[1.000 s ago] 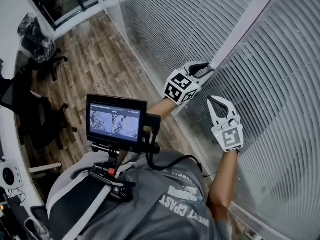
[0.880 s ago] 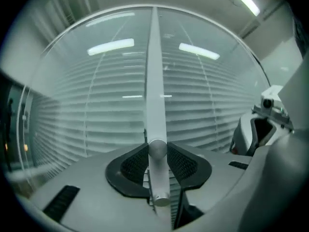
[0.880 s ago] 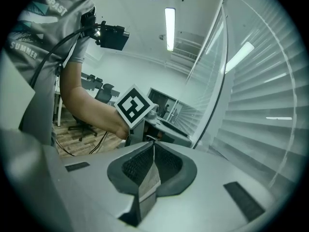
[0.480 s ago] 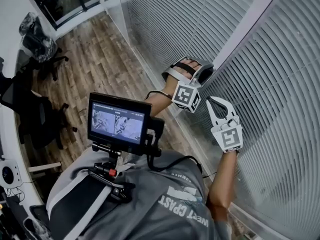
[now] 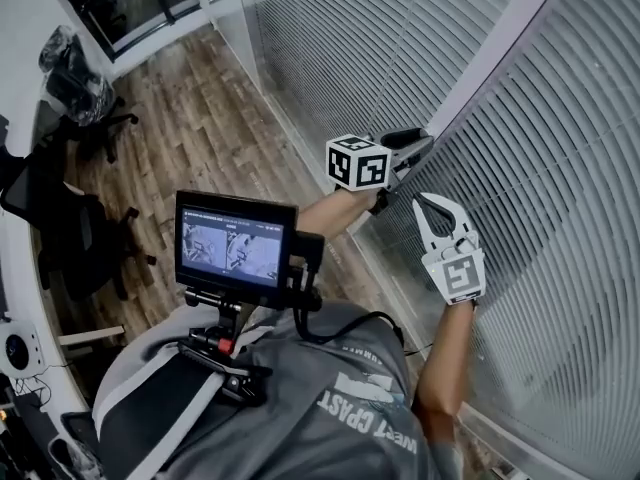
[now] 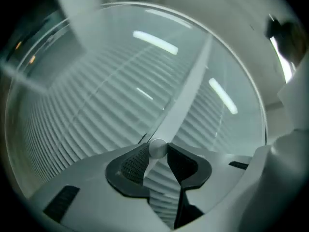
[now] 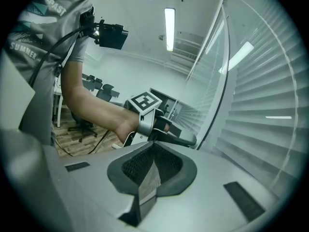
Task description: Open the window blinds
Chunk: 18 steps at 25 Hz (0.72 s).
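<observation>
White slatted blinds [image 5: 560,188] cover the window on the right. Their slim tilt wand [image 7: 223,81] hangs in front of them. My left gripper [image 5: 424,140] is shut on the wand's lower end. In the left gripper view the wand's rounded tip [image 6: 158,148] sits pinched between the pads, and the rod [image 6: 179,108] runs up across the slats [image 6: 96,110]. My right gripper [image 5: 432,200] hangs just below and right of the left one, close to the slats, with its jaws together and nothing between them [image 7: 153,151].
A white window post [image 5: 500,43] runs diagonally between two blind panels. A chest-mounted monitor [image 5: 235,246] sits in front of the person. Office chairs [image 5: 85,238] stand on the wooden floor [image 5: 200,118] at the left, away from the window.
The left hand has rolled around the wand: its marker cube swung from beside the wrist to under it and now sits on top. The right gripper has stayed put.
</observation>
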### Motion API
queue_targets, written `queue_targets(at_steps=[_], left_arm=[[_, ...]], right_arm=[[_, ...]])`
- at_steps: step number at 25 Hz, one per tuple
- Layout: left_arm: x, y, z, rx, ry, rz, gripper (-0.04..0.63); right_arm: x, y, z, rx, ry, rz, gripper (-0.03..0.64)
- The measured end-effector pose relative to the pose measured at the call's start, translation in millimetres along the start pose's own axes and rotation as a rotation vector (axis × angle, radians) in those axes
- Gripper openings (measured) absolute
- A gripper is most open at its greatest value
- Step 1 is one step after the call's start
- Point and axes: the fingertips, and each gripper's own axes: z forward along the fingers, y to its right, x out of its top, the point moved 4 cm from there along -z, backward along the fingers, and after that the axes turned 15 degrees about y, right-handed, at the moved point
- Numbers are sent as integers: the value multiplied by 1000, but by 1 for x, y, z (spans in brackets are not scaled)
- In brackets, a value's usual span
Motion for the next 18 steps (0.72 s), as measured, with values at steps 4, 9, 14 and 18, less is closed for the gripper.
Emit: queue_targets(at_steps=[4, 9, 14, 18], left_arm=[[0, -5, 0, 42, 110, -362, 126], [13, 10, 1, -9, -64, 575, 170], [6, 27, 8, -110, -242, 1411, 166], [0, 25, 6, -105, -252, 1397, 127]], right_arm=[[1, 0, 0, -7, 0, 1, 3], [4, 0, -3, -10, -3, 7, 3], [5, 2, -3, -10, -7, 8, 3], [3, -2, -3, -9, -6, 14, 3]])
